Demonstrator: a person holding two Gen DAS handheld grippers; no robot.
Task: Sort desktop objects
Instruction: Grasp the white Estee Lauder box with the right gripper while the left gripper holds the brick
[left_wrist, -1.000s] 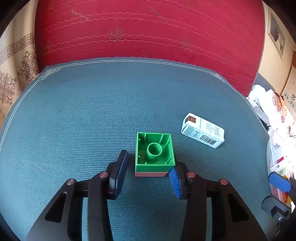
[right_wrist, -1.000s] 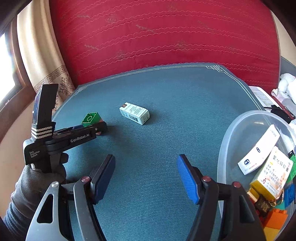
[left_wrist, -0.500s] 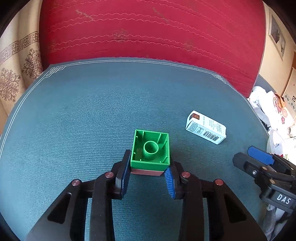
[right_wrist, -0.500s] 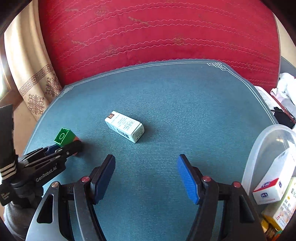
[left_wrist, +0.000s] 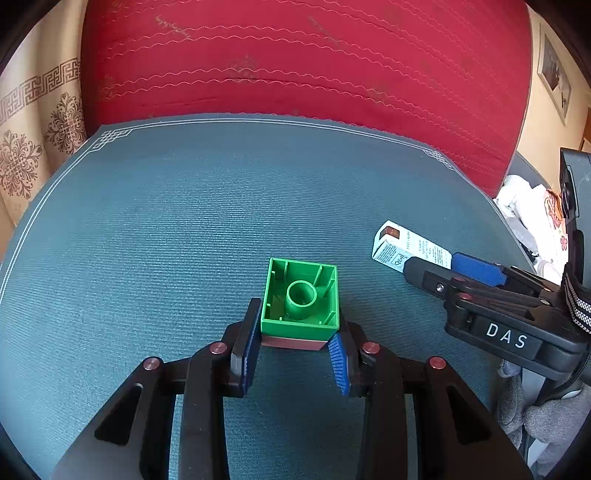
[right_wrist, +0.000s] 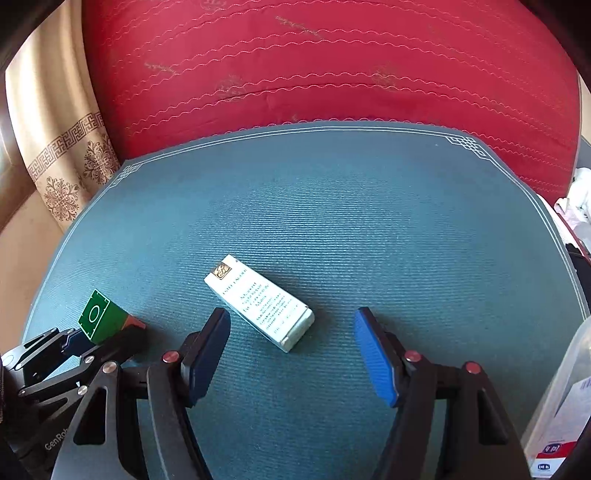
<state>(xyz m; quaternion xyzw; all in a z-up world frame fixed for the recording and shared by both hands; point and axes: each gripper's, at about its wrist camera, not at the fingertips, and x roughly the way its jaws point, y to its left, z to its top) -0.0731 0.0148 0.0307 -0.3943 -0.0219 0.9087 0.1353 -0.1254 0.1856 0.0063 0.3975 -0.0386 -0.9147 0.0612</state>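
A green toy block (left_wrist: 300, 301) lies hollow side up on a reddish-brown piece, on the teal mat (left_wrist: 147, 240). My left gripper (left_wrist: 295, 334) is shut on this block, one pad pressed against each side. The block (right_wrist: 98, 315) and the left gripper (right_wrist: 79, 349) also appear at the lower left of the right wrist view. A white carton (right_wrist: 258, 301) lies flat on the mat, turned at an angle. My right gripper (right_wrist: 291, 350) stands open just in front of it, the carton's near end between the fingertips and touching neither pad. In the left wrist view the right gripper (left_wrist: 439, 269) partly covers the carton (left_wrist: 402, 247).
A clear plastic tub (right_wrist: 557, 387) holding small boxes stands at the right edge of the mat. A red cushion (right_wrist: 314, 66) rises behind the mat and a patterned curtain (right_wrist: 62, 155) hangs at the left. A gloved hand (left_wrist: 546, 417) holds the right gripper.
The left gripper's jaws closed onto the green block and then held still. The right gripper moved left from the tub side to the white carton, still open.
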